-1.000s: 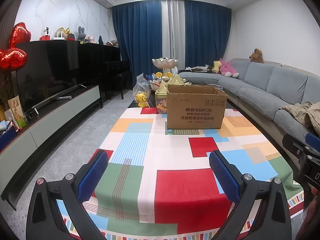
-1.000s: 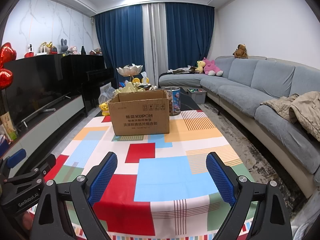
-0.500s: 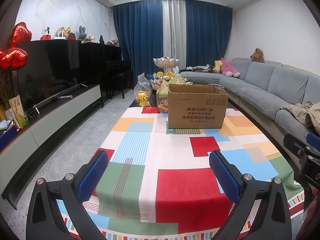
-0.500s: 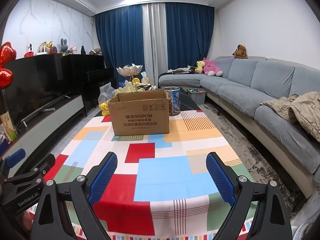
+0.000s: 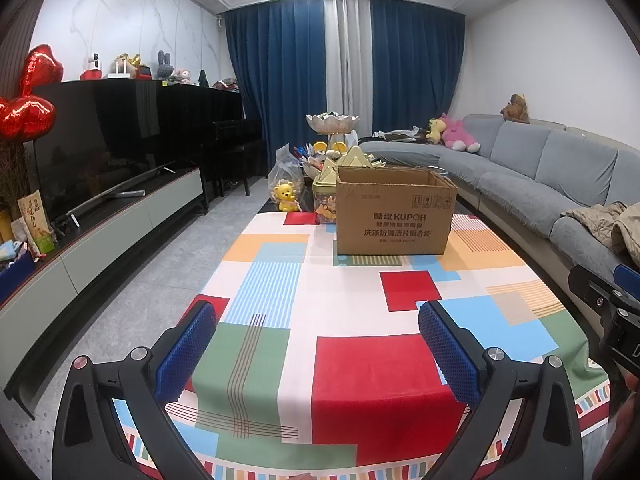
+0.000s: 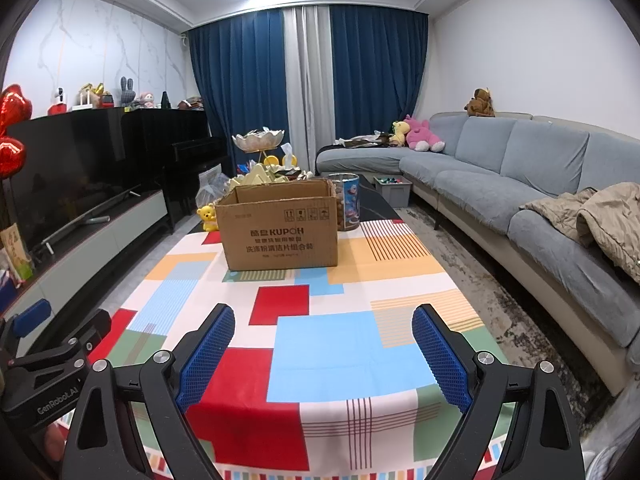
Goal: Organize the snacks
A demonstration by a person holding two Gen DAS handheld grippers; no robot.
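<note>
Two handheld grippers hover side by side over the near end of a desk point(image 5: 352, 380) draped in a bright patchwork cloth, the left gripper point(image 5: 318, 350) and the right gripper point(image 6: 323, 354) each with blue-padded fingers spread wide apart and holding nothing. At the far end stands an open cardboard box point(image 5: 395, 216), its inside hidden from both cameras, so whether snacks already lie in it cannot be told. Just behind the box sit a clear jar of snacks point(image 6: 347, 202), a yellow bear figure point(image 5: 286, 197), a plastic bag point(image 5: 285, 168) and a tiered dish point(image 5: 332, 122) crowded with small items. The cloth between grippers and box is bare, a scene that fits a job about to be taken up as well as one with the snacks already boxed. The hazards lie at the back: the box blocks the view of what stands behind it, so a reach past it could tip the jar or the dish, and a dragged cloth would carry everything along.
</note>
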